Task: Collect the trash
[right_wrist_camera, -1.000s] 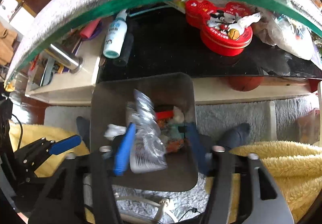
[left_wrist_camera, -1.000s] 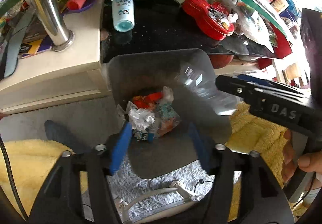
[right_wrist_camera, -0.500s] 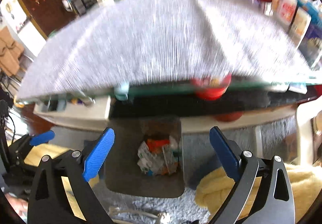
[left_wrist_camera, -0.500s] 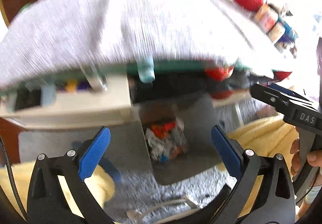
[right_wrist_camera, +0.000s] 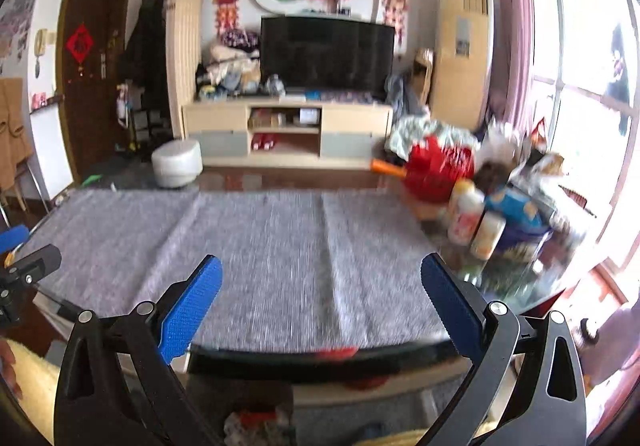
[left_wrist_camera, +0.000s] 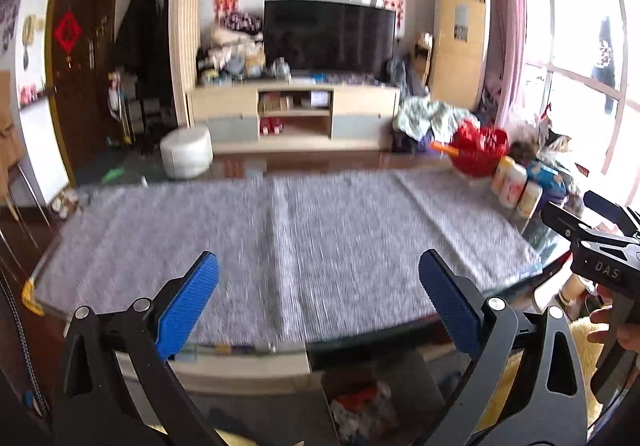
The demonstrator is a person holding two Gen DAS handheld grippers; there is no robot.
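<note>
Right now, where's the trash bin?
The bin sits on the floor under the table's near edge, low in both wrist views, between each gripper's open fingers.

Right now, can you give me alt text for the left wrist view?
The left claw hangs wide open and empty over a grey woven cloth covering the glass table. The dark bin of crumpled wrappers sits below the near edge, and the right claw shows at right.
</note>
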